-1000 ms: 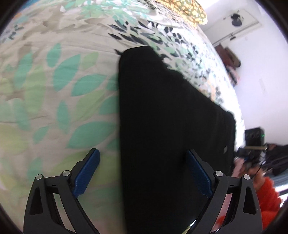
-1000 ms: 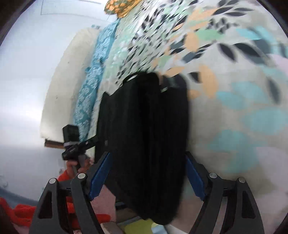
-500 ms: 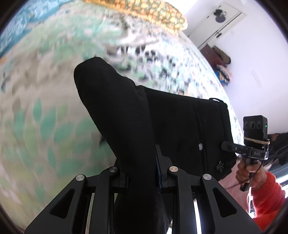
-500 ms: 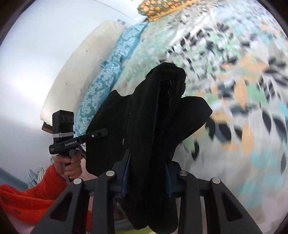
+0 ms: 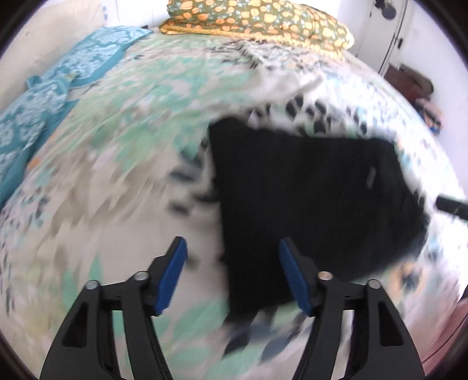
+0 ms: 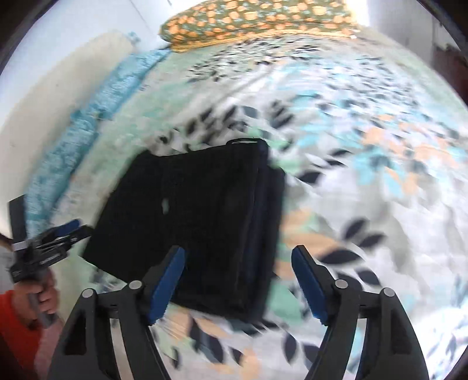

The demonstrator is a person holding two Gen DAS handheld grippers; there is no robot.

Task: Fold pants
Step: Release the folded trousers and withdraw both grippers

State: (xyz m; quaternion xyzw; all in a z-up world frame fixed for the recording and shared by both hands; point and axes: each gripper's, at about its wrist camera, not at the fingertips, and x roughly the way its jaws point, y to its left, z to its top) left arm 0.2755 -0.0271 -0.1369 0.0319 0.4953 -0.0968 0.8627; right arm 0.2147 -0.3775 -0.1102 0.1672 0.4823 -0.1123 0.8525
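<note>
Both claws, left claw (image 5: 231, 260) and right claw (image 6: 238, 269), have released the pants (image 5: 307, 198); they lie folded on the leaf-print bedspread (image 5: 117, 163).

The black pants (image 5: 307, 201) lie folded flat on the leaf-print bedspread (image 5: 117, 181), low enough for a gripper to pass over them. Open bedspread runs left of them and, in the right wrist view, right of them (image 6: 365, 190) too. At the far end a yellow-spotted pillow (image 5: 257, 20) rises as a barrier; a teal patterned cloth (image 5: 58, 87) edges the far left. The left gripper (image 6: 63, 231) hovers just beside the pants' left edge, crowding that side.
</note>
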